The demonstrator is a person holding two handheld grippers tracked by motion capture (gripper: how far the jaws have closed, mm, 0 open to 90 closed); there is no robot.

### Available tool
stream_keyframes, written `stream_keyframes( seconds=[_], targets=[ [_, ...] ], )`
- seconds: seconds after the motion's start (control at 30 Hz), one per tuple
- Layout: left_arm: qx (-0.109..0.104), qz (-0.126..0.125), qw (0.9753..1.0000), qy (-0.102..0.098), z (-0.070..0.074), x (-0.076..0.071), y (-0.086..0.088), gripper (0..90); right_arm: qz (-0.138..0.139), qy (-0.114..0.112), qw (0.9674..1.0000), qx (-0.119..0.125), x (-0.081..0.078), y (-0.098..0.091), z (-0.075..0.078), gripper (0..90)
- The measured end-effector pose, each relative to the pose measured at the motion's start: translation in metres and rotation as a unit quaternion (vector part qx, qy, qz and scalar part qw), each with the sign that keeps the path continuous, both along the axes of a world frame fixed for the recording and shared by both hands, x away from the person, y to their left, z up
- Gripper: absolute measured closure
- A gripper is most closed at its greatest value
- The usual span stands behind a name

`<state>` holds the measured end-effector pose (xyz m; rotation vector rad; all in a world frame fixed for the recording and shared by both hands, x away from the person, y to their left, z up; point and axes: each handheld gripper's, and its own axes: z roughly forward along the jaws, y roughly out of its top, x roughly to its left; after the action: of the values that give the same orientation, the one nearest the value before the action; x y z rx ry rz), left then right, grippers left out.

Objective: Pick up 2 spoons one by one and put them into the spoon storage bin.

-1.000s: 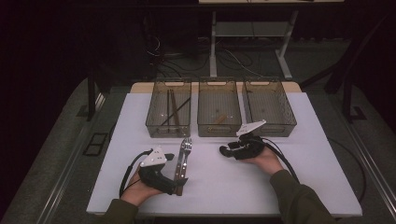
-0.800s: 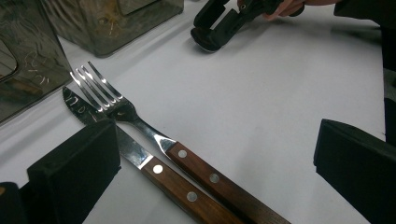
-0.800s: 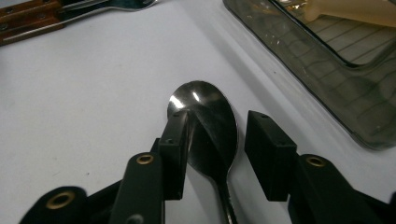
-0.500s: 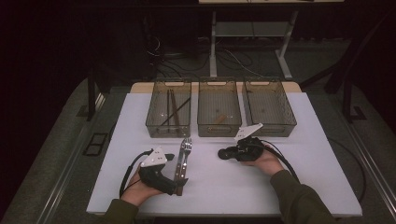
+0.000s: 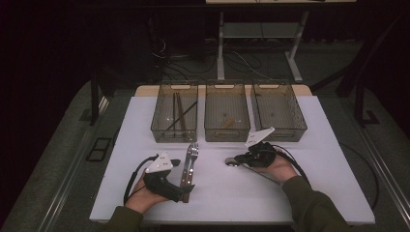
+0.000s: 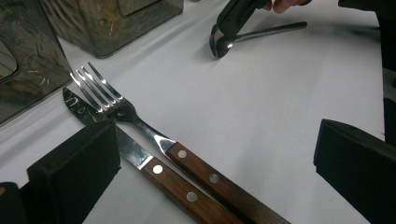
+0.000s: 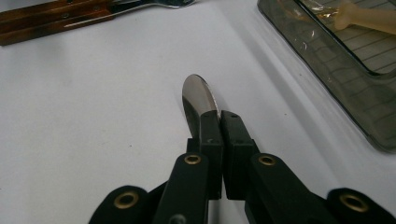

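We see the right gripper closed on the spoon, its jaws having just drawn together with the spoon between them; in the right gripper view the two black jaws meet almost flush over the neck of the spoon, and the shiny bowl sticks out just beyond their tips, low over the white table. In the left gripper view the same spoon shows far ahead, its bowl at the tips of the right gripper and its handle running back under the person's hand. Ahead and to one side of the right gripper stand three clear bins; the middle bin lies nearest its tips, the right bin just behind its body, and the left bin farther off, with dark sticks inside.

The left gripper rests on the table with its jaws spread wide and nothing pressed between them; the fork and the knife, both with wooden riveted handles, lie side by side and touching, pointing away from it, between its jaws and closer to the left jaw; in the high view the fork reaches toward the left bin.
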<state>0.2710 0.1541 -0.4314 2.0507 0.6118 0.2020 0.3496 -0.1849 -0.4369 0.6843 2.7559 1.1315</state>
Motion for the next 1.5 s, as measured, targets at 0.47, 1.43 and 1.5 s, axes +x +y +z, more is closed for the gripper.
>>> stream_keyframes(
  seconds=[0.47,1.43,1.5],
  targets=[
    [-0.004,-0.001,1.0,0.002,0.0,0.001,0.003,0.0,0.012,-0.026,0.9996,-0.008,-0.003,0.002,0.008,89.1],
    [-0.013,-0.001,0.9999,0.003,-0.004,0.002,0.007,0.0,-0.07,-0.065,0.9912,0.091,0.006,-0.037,0.056,89.4],
    [-0.013,-0.001,0.9999,0.003,-0.004,0.002,0.007,0.0,-0.072,-0.07,0.9903,0.096,0.007,-0.039,0.06,89.4]
  ],
)
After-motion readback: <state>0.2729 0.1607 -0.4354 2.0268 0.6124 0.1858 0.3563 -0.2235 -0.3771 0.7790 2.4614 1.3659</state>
